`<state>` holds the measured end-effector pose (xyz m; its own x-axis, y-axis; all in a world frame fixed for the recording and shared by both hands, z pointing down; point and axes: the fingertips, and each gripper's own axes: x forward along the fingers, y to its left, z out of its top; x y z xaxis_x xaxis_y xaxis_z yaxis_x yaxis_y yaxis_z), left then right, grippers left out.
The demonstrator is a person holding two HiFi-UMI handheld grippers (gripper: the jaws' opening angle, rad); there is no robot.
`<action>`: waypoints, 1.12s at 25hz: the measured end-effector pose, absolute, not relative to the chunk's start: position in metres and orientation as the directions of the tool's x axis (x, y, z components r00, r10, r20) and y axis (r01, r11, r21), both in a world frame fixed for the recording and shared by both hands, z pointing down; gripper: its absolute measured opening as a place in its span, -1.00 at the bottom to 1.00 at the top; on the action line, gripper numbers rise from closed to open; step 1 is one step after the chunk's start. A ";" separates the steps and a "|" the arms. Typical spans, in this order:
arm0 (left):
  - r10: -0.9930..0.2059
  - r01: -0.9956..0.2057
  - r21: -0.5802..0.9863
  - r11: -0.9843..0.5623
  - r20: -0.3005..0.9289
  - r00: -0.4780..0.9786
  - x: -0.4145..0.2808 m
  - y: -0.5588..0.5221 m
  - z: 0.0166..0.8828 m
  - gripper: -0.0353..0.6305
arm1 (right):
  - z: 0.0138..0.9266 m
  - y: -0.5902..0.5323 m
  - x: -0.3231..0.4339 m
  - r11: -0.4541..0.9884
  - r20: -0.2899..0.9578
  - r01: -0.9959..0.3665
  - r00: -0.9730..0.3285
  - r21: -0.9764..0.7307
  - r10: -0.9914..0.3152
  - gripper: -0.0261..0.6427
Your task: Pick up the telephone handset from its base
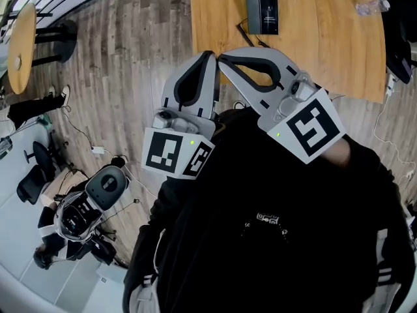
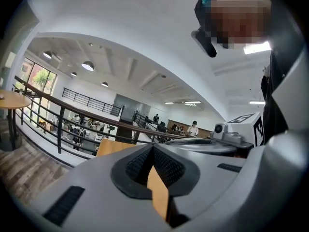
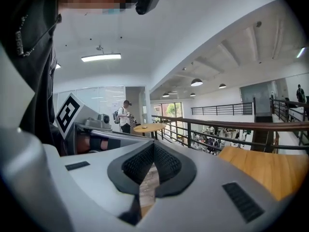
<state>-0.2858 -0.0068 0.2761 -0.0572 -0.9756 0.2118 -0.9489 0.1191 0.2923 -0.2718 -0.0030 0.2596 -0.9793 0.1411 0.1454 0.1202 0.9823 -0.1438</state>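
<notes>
A flat black device with a cord, apparently the telephone (image 1: 261,10), lies on the wooden table (image 1: 326,38) at the top of the head view. I cannot make out the handset from the base. Both grippers are raised in front of the person's dark jacket, well short of the telephone and pointing towards the table's near edge. My left gripper (image 1: 210,55) (image 2: 153,147) is shut with nothing between its pads. My right gripper (image 1: 221,57) (image 3: 153,144) is also shut and empty. The tips of the two grippers nearly touch each other.
A clear plastic bottle (image 1: 371,6) lies at the table's far right. A round wooden table (image 1: 21,44) stands at the left, and a wheeled machine (image 1: 85,210) with cables sits on the plank floor at lower left. A railing (image 3: 241,125) and distant people show in the gripper views.
</notes>
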 end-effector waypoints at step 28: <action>-0.912 -0.861 0.501 0.090 0.389 0.131 -0.216 -0.115 0.307 -0.88 | 0.281 -0.110 -0.200 0.944 0.209 -0.037 -0.977 -0.326 0.034 -0.87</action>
